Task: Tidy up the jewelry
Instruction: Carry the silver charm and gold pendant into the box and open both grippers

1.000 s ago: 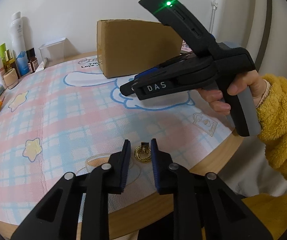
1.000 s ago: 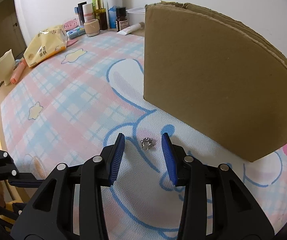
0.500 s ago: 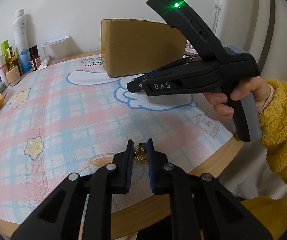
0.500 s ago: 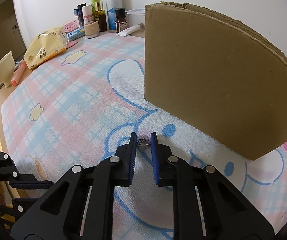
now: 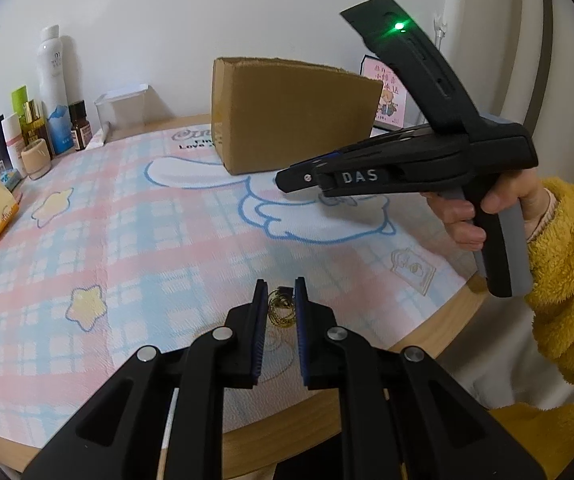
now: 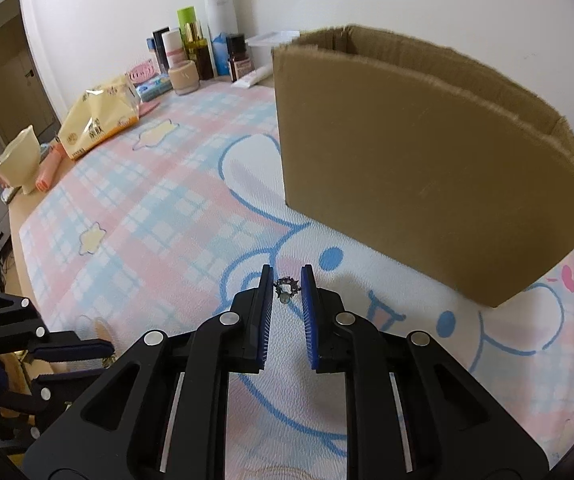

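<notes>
Both my tongs clenched on jewelry above the tabletop

My left tongs (image 5: 280, 298) pinch the gold ring (image 5: 279, 311) between their tips; my right tongs (image 6: 287, 286) grip the silver ring (image 6: 286, 289) likewise, with the cardboard box (image 6: 427, 168) just ahead to their right on the tabletop (image 6: 159, 216).

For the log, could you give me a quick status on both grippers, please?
Left gripper shut on gold ring. Right gripper shut on silver ring. Open cardboard box ahead, path clear.
</notes>
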Demonstrator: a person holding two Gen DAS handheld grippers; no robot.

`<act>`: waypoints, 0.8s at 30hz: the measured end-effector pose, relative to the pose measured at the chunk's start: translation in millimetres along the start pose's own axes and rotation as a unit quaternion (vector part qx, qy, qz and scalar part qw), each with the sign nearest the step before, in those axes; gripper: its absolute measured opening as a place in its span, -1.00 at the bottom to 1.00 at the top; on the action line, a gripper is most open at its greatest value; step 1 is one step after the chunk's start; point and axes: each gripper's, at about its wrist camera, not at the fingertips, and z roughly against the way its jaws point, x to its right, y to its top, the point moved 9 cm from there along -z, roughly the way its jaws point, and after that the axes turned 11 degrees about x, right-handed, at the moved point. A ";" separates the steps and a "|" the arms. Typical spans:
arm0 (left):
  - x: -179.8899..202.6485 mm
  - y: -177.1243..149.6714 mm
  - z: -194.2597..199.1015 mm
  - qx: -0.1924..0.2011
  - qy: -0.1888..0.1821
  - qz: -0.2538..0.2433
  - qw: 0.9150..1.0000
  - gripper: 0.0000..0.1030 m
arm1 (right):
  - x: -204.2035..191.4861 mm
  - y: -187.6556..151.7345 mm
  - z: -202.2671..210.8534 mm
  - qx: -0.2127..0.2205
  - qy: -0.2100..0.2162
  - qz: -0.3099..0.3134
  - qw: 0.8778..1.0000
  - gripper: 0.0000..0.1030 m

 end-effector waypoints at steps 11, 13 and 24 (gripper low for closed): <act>1.5 30.2 -4.6 0.016 -0.003 -0.010 1.000 -0.74 | 3.6 24.9 44.9 0.047 -0.001 0.001 0.999 -0.74; 1.1 38.2 -7.4 0.021 -0.004 -0.009 1.000 -0.74 | 7.9 29.0 53.3 0.056 -0.008 -0.002 0.998 -0.74; 10.5 94.4 -22.4 0.039 0.007 -0.040 0.998 -0.74 | 40.7 51.0 98.4 0.103 -0.043 -0.022 0.994 -0.74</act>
